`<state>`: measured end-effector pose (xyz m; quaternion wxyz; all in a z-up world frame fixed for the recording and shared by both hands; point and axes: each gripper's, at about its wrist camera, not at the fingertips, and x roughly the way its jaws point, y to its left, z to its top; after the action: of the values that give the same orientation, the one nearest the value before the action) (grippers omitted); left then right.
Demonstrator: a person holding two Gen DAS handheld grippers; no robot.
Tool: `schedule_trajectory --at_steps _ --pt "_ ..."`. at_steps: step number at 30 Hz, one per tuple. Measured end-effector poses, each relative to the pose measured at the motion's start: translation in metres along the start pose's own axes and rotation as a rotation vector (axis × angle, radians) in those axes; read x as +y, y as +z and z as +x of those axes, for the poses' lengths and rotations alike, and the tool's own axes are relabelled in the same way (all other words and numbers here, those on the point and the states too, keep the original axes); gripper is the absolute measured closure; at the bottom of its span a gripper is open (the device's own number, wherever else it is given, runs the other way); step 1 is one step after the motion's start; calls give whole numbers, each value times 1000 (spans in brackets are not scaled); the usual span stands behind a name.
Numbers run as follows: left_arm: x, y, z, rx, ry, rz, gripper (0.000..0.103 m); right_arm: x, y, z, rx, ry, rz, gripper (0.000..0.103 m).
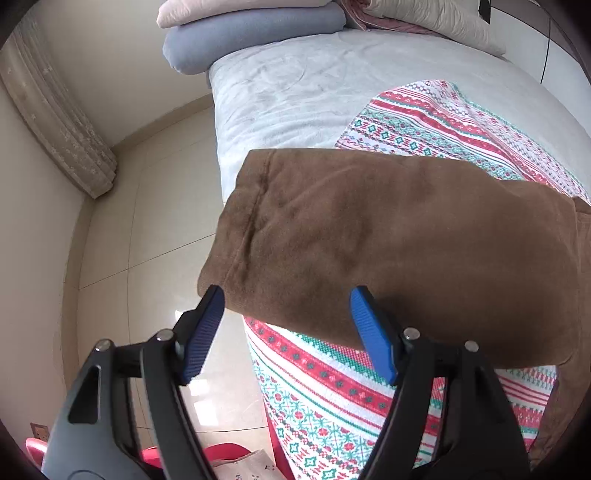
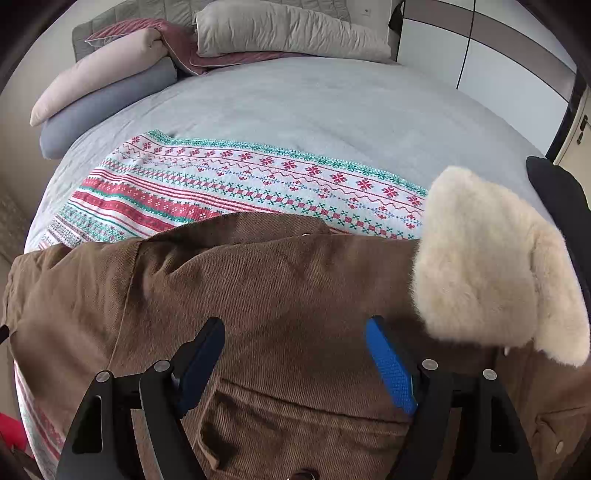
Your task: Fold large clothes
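Two grippers are hanging over the bed, and both are gaping wide with nothing between their blue pads. Starting on the left, the left gripper (image 1: pixel 288 325) is hovering at the jacket's near-left corner, over the edge of the bed (image 1: pixel 280 99), with tiled floor (image 1: pixel 147 240) showing below it. Moving right, the brown jacket (image 1: pixel 388 236) is lying folded into a thick block on the patterned blanket (image 1: pixel 424 122), which is spreading across the grey sheet. Over in the right wrist view, the right gripper (image 2: pixel 295 354) is hovering above the jacket's (image 2: pixel 277 295) twill front, and its fingers are touching no cloth. Just right of it, the cream fleece collar (image 2: pixel 487 258) is lying turned out. At the far end, pillows (image 2: pixel 288 33) are sitting stacked.
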<state>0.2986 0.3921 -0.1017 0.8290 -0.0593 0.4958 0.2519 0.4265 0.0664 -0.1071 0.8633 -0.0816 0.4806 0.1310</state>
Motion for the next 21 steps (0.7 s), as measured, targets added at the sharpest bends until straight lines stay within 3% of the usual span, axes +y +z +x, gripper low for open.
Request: schedule_trajectory --at_steps 6,11,16,21 --pt "-27 -17 -84 -23 -252 28 16 -58 -48 -103 -54 -46 17 19" --pt "-65 -44 -146 -31 -418 110 10 -131 -104 -169 -64 -165 54 18" --pt "-100 -76 -195 -50 -494 200 9 -218 -165 -220 -38 -242 172 17" --pt "-126 -109 -231 -123 -501 266 9 -307 -221 -247 7 -415 319 17"
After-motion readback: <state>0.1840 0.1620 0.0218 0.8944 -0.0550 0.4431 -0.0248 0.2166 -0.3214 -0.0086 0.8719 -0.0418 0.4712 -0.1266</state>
